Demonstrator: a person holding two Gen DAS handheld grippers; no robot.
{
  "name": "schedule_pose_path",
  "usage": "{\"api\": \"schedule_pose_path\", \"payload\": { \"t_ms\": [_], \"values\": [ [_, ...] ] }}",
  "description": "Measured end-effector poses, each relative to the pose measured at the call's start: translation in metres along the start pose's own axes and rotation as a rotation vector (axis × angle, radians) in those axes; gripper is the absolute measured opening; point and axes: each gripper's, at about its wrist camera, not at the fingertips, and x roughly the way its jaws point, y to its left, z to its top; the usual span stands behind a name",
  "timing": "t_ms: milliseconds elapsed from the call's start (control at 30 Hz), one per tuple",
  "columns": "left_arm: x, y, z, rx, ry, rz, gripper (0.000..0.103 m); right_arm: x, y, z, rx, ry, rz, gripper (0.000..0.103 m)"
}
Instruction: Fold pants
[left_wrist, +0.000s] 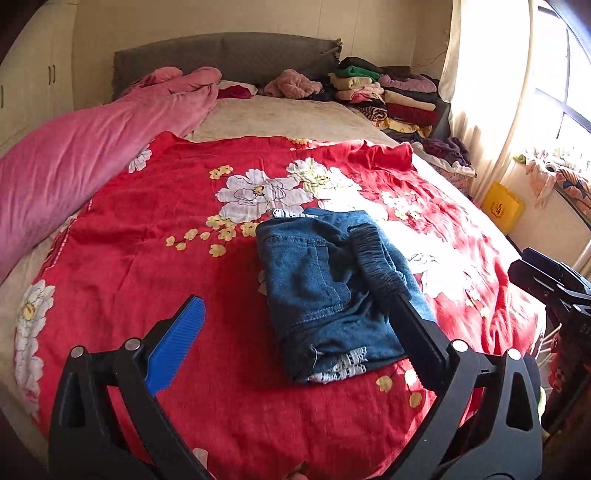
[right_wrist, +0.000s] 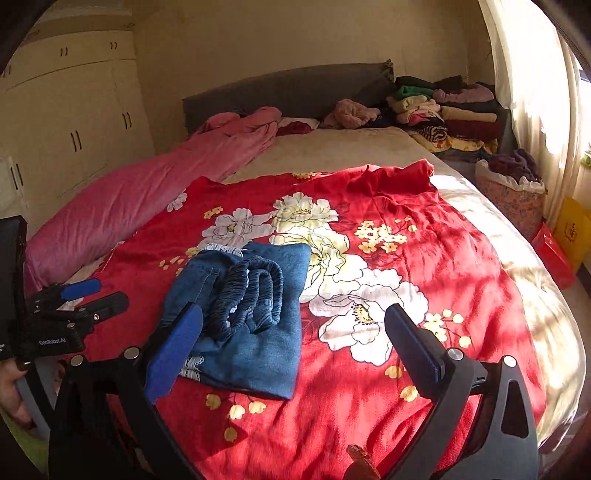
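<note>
The left gripper (left_wrist: 299, 310) has its fingers spread wide, nothing between the pads. The folded denim pants (left_wrist: 325, 291) lie just beyond the fingertips on the red floral bedcover (left_wrist: 147, 258), nearer the black finger (left_wrist: 417, 332) than the blue finger (left_wrist: 177, 343).

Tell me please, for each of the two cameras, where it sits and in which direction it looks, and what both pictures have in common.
Left wrist view: sits on the left gripper, looks forward and down at the folded jeans on the red floral cover; its own open fingers show, and the right gripper at the right edge.
Right wrist view: sits on the right gripper, looks down the bed from further right; its open fingers show, plus the left gripper and a hand at left.
Shared: jeans, cover, pink quilt, grey headboard, stacked clothes.
</note>
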Motion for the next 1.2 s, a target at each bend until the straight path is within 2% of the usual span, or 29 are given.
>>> {"api": "schedule_pose_path", "payload": {
  "t_ms": [300, 567, 1200],
  "values": [
    [-0.003, 0.003, -0.035, -0.001, 0.049, 0.017, 0.093, -0.009, 0.004, -0.034, -0.017, 0.043, -0.029, 0.098],
    [0.007, 0.005, -0.056, -0.021, 0.082, 0.007, 0.093, 0.008, 0.006, -0.061, 0.014, 0.123, -0.034, 0.098],
    [0.011, 0.008, -0.059, -0.039, 0.094, 0.023, 0.093, 0.007, 0.012, -0.059, -0.002, 0.121, -0.036, 0.098]
  ]
}}
